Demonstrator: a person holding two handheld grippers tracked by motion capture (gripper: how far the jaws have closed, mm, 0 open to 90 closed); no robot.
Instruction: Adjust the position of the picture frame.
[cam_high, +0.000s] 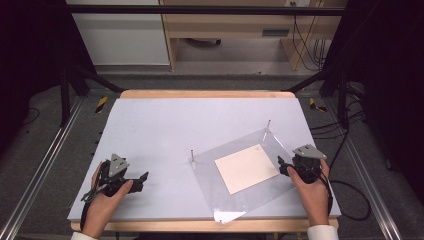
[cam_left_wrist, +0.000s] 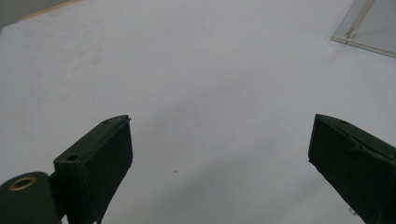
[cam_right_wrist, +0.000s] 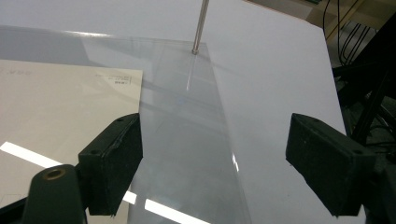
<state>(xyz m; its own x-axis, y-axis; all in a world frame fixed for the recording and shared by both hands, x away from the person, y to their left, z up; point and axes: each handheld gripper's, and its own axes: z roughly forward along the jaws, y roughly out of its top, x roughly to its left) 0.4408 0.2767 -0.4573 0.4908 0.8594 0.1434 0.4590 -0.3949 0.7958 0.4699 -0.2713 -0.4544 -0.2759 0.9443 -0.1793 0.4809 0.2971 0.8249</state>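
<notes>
- A clear, flat, rectangular plastic sheet (cam_high: 240, 170) is laid askew on the right half of the white table top (cam_high: 160, 130), and a cream paper square (cam_high: 246, 168) is seen lying within it.
- Two thin upright metal pins (cam_high: 192, 156) are seen at the sheet's left and far corners.
- The right gripper (cam_high: 286, 167) is held at the sheet's right edge, its jaws spread wide with nothing pinched.
- The left gripper (cam_high: 140, 180) is held over bare table, well apart from the sheet, its jaws likewise wide and empty.
</notes>
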